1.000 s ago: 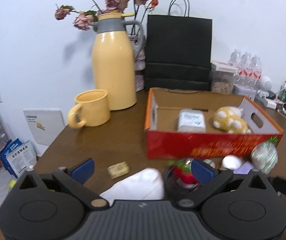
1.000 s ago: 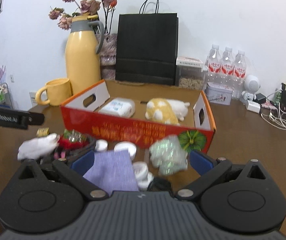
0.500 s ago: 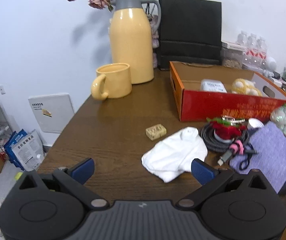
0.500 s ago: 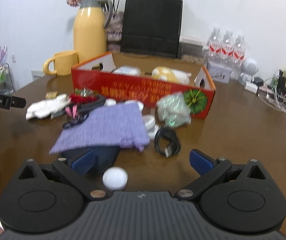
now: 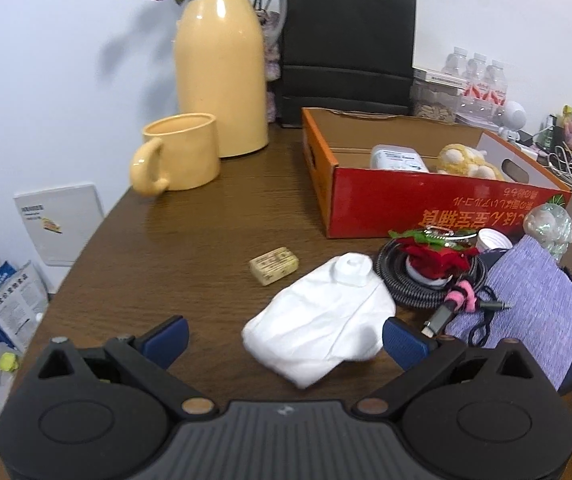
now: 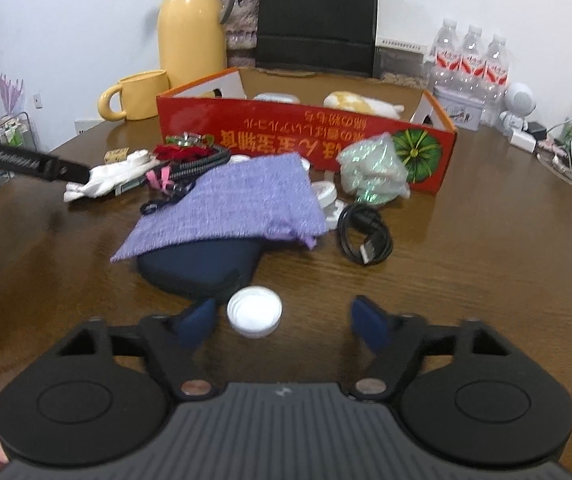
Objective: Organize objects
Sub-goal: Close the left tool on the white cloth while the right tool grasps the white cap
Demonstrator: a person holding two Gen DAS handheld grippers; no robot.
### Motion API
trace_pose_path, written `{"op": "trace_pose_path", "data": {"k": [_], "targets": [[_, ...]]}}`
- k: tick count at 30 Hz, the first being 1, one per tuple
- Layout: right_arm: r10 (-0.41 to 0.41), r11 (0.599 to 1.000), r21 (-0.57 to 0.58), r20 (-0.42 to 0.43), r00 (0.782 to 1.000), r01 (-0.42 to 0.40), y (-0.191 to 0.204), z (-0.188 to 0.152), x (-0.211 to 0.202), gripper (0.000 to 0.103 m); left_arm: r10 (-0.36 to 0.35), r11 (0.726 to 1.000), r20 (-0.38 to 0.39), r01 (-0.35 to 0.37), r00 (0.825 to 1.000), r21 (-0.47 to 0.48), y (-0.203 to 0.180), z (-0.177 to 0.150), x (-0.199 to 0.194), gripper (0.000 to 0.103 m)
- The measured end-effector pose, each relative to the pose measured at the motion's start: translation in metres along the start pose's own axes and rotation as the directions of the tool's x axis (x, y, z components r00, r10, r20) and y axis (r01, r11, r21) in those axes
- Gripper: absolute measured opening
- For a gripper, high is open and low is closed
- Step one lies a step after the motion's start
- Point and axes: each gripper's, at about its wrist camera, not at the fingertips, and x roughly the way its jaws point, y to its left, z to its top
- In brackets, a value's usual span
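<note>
Table point(image 6: 466, 280) is dark wood grain with a soft sheen. Jug point(image 5: 221, 64) and mug point(image 5: 181, 152) are glossy yellow, the box point(image 6: 306, 136) printed cardboard. Purple cloth point(image 6: 229, 204) looks coarse-woven, the white cloth point(image 5: 322, 328) smooth, the cap point(image 6: 254, 311) matt plastic, the cable point(image 5: 406, 288) braided.

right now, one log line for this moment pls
left gripper: open over white cloth | right gripper: closing around white cap, not pressing | red box: partly filled

A small round white lid point(image 6: 254, 311) lies flat on the worktop point(image 6: 466, 280), just in front of a dark blue case point(image 6: 201, 264). A purple cloth point(image 6: 237, 204) drapes over that case. A crumpled white cloth point(image 5: 326, 320) lies near a coiled cable point(image 5: 398, 284).
</note>
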Motion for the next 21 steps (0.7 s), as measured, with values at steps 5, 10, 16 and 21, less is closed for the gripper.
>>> {"op": "trace_pose_path", "data": {"k": [5,10,16,21], "targets": [[0.024,1.0,0.003,0.014,1.0,-0.024,0.0,-0.001,-0.002,0.043,-0.015,1.0,-0.045,0.015,0.999,0.001,-0.004,0.007,0.027,0.103],[0.023,1.0,0.004,0.019,1.0,-0.023,0.0,-0.001,-0.003,0.033,-0.031,0.999,-0.072,0.033,0.997,0.033,-0.01,0.0,0.037,0.103],[0.029,1.0,0.008,0.027,0.999,-0.029,0.0,-0.002,-0.003,0.03,-0.043,0.997,-0.04,0.045,0.998,0.055,-0.017,-0.003,0.027,0.071],[0.038,0.999,0.014,0.03,0.999,-0.038,0.0,-0.003,-0.004,0.029,-0.052,0.997,-0.035,0.054,0.998,0.053,-0.017,-0.002,0.022,0.056]]}}
